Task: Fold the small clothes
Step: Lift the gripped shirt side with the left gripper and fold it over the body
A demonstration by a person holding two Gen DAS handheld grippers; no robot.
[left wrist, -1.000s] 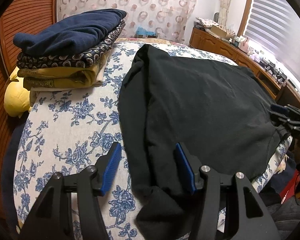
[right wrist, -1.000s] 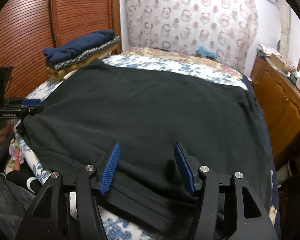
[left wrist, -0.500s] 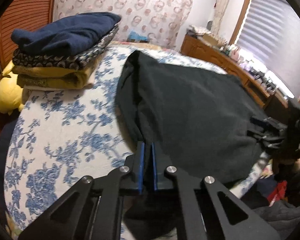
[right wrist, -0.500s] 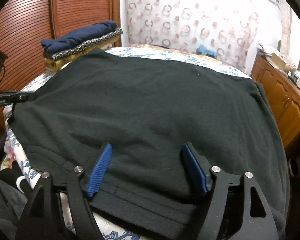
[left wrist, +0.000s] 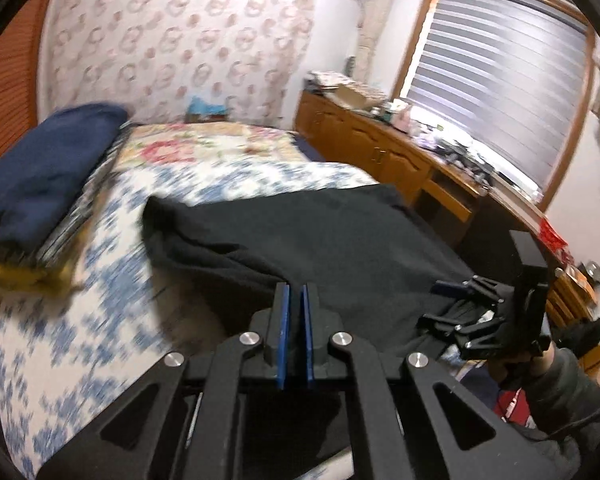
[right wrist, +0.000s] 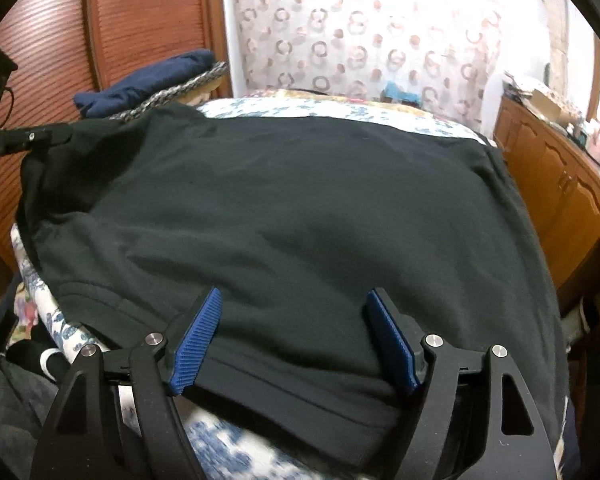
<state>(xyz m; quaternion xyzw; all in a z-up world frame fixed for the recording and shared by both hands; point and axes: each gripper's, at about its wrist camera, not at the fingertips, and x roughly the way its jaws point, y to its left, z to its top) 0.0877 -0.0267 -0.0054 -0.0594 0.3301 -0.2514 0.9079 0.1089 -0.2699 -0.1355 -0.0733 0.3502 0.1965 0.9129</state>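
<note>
Left gripper [left wrist: 294,300], lower centre, pinches black garment [left wrist: 340,236] edge, garment mid-frame on floral bed [left wrist: 80,320]. Right gripper [right wrist: 296,332] gapes w/ hem between jaws, ungripped. Risk: lopsided lift drags and bunches the fabric.

1. only text in view: a small white label on the left gripper [right wrist: 24,140] body, at the left edge of the right wrist view, cut off by the frame; only the tail "ai" can be made out.
2. nothing else readable in either view.
</note>
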